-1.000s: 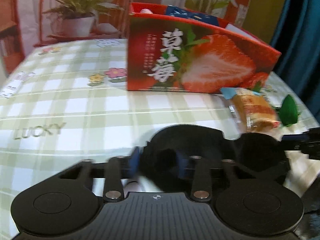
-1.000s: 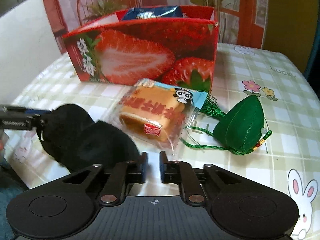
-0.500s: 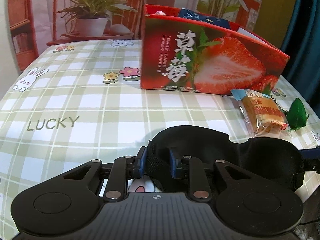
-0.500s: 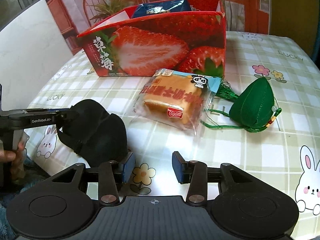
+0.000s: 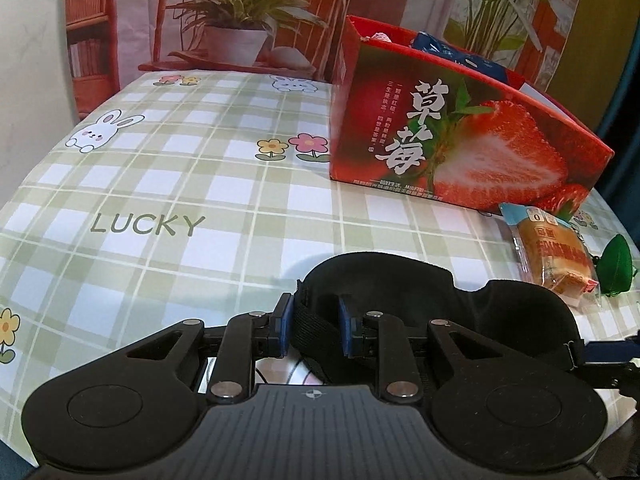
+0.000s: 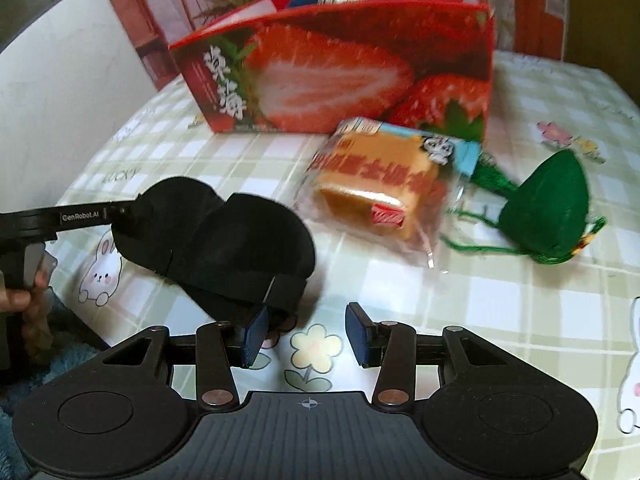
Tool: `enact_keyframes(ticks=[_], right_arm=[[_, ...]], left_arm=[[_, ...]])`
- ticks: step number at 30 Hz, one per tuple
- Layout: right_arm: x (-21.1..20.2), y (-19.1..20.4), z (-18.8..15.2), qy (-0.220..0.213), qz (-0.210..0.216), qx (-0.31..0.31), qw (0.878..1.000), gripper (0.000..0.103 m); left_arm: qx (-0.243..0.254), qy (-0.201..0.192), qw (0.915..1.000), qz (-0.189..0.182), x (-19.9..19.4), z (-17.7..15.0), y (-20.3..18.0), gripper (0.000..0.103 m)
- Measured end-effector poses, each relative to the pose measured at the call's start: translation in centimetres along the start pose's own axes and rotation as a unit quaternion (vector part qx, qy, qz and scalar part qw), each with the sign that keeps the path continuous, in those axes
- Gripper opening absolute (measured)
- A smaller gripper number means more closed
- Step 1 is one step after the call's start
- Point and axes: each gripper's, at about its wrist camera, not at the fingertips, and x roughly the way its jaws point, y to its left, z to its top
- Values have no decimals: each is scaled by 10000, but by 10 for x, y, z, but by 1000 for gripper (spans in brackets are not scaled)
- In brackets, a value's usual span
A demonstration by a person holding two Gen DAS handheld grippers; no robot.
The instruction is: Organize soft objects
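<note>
A black padded eye mask (image 5: 520, 316) hangs just over the checked tablecloth. My left gripper (image 5: 316, 328) is shut on its elastic strap at one end, and its finger (image 6: 100, 216) shows in the right wrist view. My right gripper (image 6: 306, 334) is open with only tablecloth between its pads. The mask's (image 6: 224, 240) other end droops beside its left pad (image 6: 254, 336), outside the gap. Behind stands the red strawberry box (image 6: 340, 72), (image 5: 460, 152), open on top with a blue packet inside.
A wrapped cake slice (image 6: 380, 188), (image 5: 548, 252) lies in front of the box. A green tasselled pouch (image 6: 548, 208), (image 5: 616, 264) sits to its right. A person's hand (image 6: 16, 300) holds the left gripper at the table's near edge. A pale wall runs along the left.
My right gripper's jaws have come apart and let go of the mask's end. The left gripper has kept its grip on the strap and rolled a little.
</note>
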Motion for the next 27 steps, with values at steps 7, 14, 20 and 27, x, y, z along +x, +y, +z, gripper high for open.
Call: enact_keyframes(ticks=[7,14,20,27], right_arm=[[6,-2,6,-115,136,174,9997,43],[7,-4,5,-172,24,215,9996,22],[-8,-3,6,-534,113,158,9984,7],[-38,10,27,-1155,16,-330,9928,5]], left_arm=[[188,38,9998,-91,-3,-6,-10,25],[246,49,9996,-155,-4,-8,-12,25],[137,-76,9997,-179,-8,-5,-8,17],[365,-660,9969,-222,-33,6,-17,6]])
